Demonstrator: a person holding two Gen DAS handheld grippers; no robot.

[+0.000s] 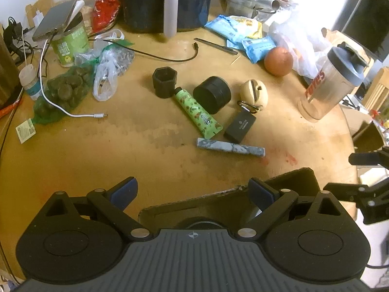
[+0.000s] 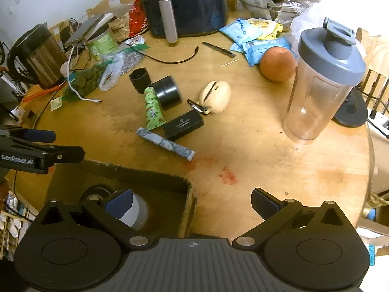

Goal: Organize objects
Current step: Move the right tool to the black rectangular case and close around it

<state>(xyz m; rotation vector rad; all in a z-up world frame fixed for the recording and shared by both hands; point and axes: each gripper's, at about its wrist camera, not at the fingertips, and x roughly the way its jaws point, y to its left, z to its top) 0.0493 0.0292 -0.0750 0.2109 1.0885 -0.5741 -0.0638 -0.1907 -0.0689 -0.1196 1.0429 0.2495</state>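
A cluster lies mid-table: a black hexagonal cup (image 1: 164, 81), a green patterned tube (image 1: 198, 113), a black round tin (image 1: 212, 94), a cream pouch with a carabiner (image 1: 254, 94), a small black box (image 1: 240, 126) and a grey marbled stick (image 1: 230, 147). The same cluster shows in the right wrist view, around the tube (image 2: 153, 109). A dark felt box (image 2: 136, 182) stands at the near edge and holds a white-and-grey roll (image 2: 136, 210). My left gripper (image 1: 193, 192) is open and empty above the box rim. My right gripper (image 2: 192, 203) is open and empty at the box's right corner.
A dark air fryer (image 2: 184, 2) stands at the back. A clear shaker bottle (image 2: 318, 85) and an orange (image 2: 277, 64) are at the right. Snack packets (image 1: 243, 34), a green can (image 1: 70, 41), netted produce (image 1: 63, 95), cables and a kettle (image 2: 36, 56) crowd the back and left.
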